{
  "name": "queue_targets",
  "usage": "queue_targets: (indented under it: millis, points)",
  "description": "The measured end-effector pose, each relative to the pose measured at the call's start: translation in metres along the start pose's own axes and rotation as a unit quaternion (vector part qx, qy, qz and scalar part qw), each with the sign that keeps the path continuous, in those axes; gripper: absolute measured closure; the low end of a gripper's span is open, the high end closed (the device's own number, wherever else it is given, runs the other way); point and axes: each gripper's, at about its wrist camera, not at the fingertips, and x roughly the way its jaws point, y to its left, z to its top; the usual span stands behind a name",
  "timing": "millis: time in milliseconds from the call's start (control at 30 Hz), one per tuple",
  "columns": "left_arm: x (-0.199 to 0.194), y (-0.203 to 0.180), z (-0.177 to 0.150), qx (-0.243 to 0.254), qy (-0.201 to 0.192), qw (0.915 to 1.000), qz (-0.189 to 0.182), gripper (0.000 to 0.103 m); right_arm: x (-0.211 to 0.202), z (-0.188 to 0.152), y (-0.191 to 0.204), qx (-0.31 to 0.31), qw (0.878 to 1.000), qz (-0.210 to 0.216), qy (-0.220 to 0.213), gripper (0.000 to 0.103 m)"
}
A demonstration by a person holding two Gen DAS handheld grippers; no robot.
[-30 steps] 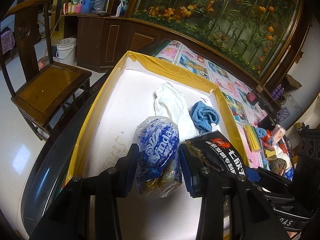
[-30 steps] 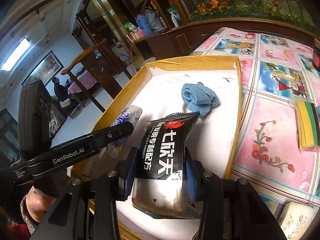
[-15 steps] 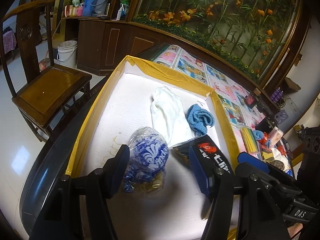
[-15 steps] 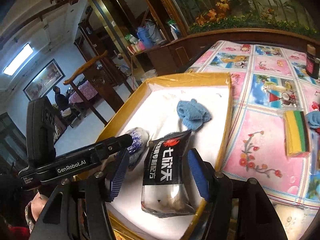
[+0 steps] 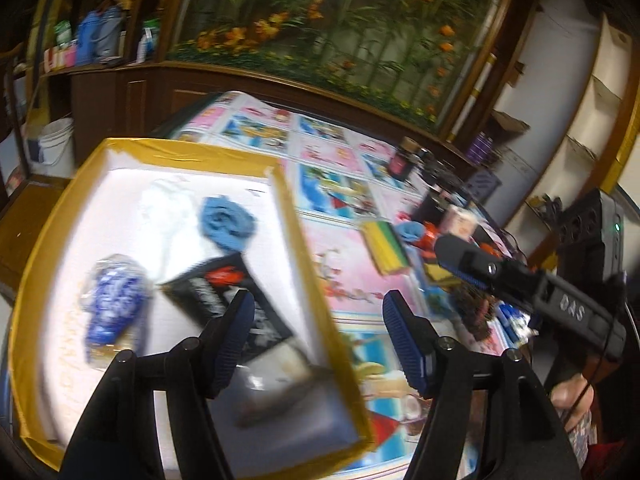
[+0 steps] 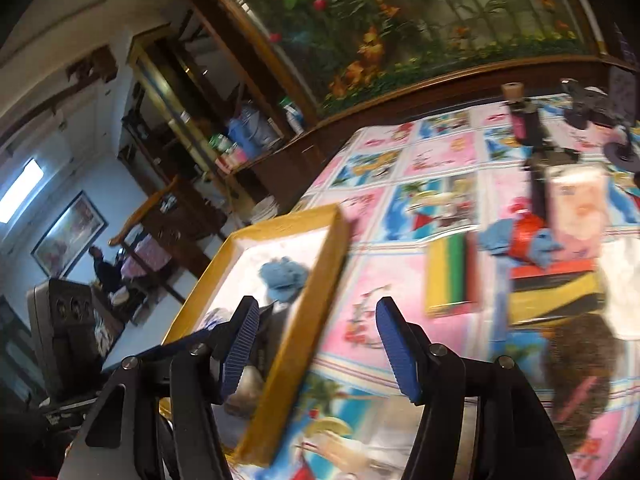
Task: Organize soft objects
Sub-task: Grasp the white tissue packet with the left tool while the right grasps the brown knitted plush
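Both your grippers are empty, jaws spread wide. Your left gripper hangs over the right-hand wall of the shallow white tray with yellow-taped rim, which sits on the surface under a pink and blue picture-patterned cloth. Inside the tray lie the blue and white plastic-wrapped tissue pack, the black foil snack packet with red print beside it, the crumpled blue cloth and a white cloth, blurred. Your right gripper hovers above the tray's near corner, apart from the yellow, green and red sponge stack out on the cloth.
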Motion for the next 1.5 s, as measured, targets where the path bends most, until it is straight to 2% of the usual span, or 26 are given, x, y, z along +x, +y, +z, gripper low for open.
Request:
queue_targets:
  millis: [133, 367, 433, 500, 633, 867, 900, 933, 1067, 1267, 1400, 1433, 1467, 1500]
  points:
    - [0.015, -0.032, -0.008, 0.031, 0.023, 0.9990, -0.023, 0.035, -0.036, 0.003, -0.035, 0.024, 0.999, -0.024, -0.029, 0.037]
    - [0.045, -0.089, -0.027, 0.097, 0.075, 0.9910, -0.053, 0.018, -0.085, 0.004, -0.081, 0.064, 0.994, -0.055, -0.064, 0.036]
    - [0.055, -0.104, -0.034, 0.121, 0.088, 0.9877, -0.043, 0.017, -0.092, 0.003, -0.087, 0.070, 0.994, -0.058, -0.067, 0.036]
    - [0.067, -0.113, -0.041, 0.141, 0.104, 0.9843, -0.015, 0.016, -0.094, 0.003, -0.087, 0.070, 0.993, -0.059, -0.069, 0.036]
    - [0.087, -0.119, -0.051, 0.165, 0.129, 0.9778, 0.013, 0.016, -0.098, 0.001, -0.088, 0.073, 0.993, -0.061, -0.067, 0.036]
    - [0.108, -0.120, -0.047, 0.164, 0.145, 0.9754, 0.022, 0.016, -0.090, 0.000, -0.092, 0.086, 0.992, -0.072, -0.050, 0.036]
    - [0.110, -0.122, -0.045, 0.164, 0.143, 0.9758, 0.020, 0.023, -0.089, 0.000, -0.093, 0.087, 0.992, -0.075, -0.046, 0.036]
    - [0.109, -0.123, -0.044, 0.159, 0.139, 0.9772, 0.013, 0.029, -0.087, -0.001, -0.094, 0.088, 0.992, -0.079, -0.042, 0.036]
    - [0.109, -0.117, -0.039, 0.138, 0.133, 0.9815, -0.003, 0.029, -0.079, -0.003, -0.101, 0.097, 0.990, -0.100, -0.018, 0.036]
    - [0.099, -0.107, -0.028, 0.109, 0.094, 0.9896, -0.009, 0.030, -0.060, -0.008, -0.109, 0.098, 0.983, -0.150, 0.032, 0.036]
    - [0.101, -0.106, -0.025, 0.097, 0.096, 0.9904, -0.024, 0.030, -0.047, -0.013, -0.111, 0.088, 0.978, -0.177, 0.064, 0.036]
    - [0.102, -0.105, -0.024, 0.093, 0.096, 0.9906, -0.028, 0.030, -0.044, -0.014, -0.110, 0.080, 0.977, -0.184, 0.068, 0.040]
    - [0.102, -0.104, -0.024, 0.090, 0.096, 0.9908, -0.032, 0.030, -0.042, -0.015, -0.108, 0.072, 0.977, -0.189, 0.072, 0.048]
    - [0.102, -0.103, -0.024, 0.087, 0.096, 0.9908, -0.037, 0.030, -0.041, -0.015, -0.106, 0.066, 0.978, -0.186, 0.073, 0.051]
